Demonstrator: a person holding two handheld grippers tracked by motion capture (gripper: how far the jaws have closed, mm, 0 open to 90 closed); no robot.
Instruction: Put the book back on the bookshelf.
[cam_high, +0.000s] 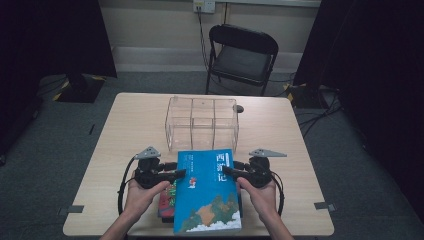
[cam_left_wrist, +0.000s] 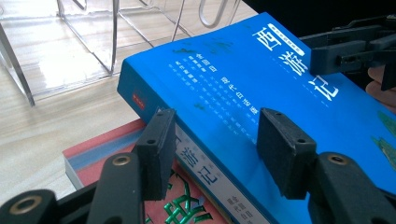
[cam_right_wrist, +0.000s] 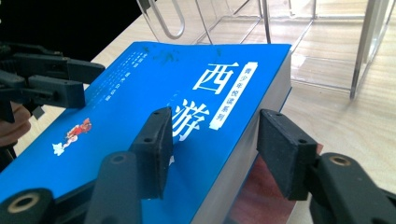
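While the blue book (cam_high: 207, 192) lay tilted on a red book (cam_high: 167, 199) at the near edge of the desk (cam_high: 130, 125), both claws came in at its upper half from opposite sides. The left claw (cam_left_wrist: 212, 144) straddled the blue book's spine edge, one jaw under it against the red book's cover and one on the blue cover, clamped across the book's thickness. The right claw (cam_right_wrist: 212, 149) straddled the page edge of the blue book the same way, one jaw on the cover and one down beside the pages; whether that lower pad pressed on the book I could not tell. Just beyond the blue book's far end stood a clear divided organiser (cam_high: 202, 123), apart from it.
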